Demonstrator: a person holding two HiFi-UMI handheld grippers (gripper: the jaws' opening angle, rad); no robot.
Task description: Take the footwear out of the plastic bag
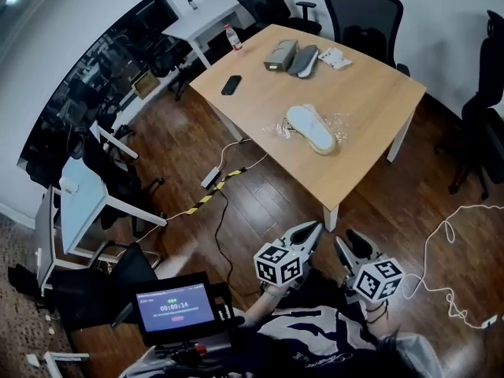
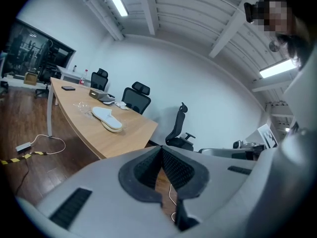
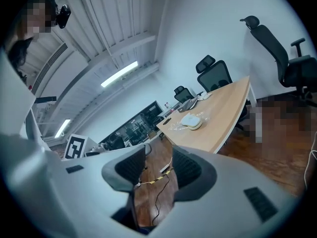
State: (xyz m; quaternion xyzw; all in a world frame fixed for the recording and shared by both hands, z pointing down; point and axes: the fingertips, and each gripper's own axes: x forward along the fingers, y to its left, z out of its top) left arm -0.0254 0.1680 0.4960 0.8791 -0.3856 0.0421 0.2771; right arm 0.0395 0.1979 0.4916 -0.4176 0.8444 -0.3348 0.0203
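A pair of white slippers (image 1: 311, 127) lies stacked in a crumpled clear plastic bag (image 1: 341, 122) near the front edge of the wooden table (image 1: 370, 93). Both grippers hover over the floor well short of the table, pointing towards it. My left gripper (image 1: 316, 227) is shut with nothing in it; its pads (image 2: 148, 168) meet at the tip. My right gripper (image 1: 347, 239) stands open and empty beside it. The slippers (image 2: 106, 118) show far off in the left gripper view, and the slippers (image 3: 190, 121) also far off in the right gripper view.
At the table's far end lie grey footwear (image 1: 291, 56), a white packet (image 1: 335, 57), a black phone (image 1: 231, 85) and a bottle (image 1: 233, 37). Office chairs (image 1: 362, 10) ring the table. Cables (image 1: 224, 178) and a white cord (image 1: 445, 242) cross the floor. A screen (image 1: 175, 305) sits close by.
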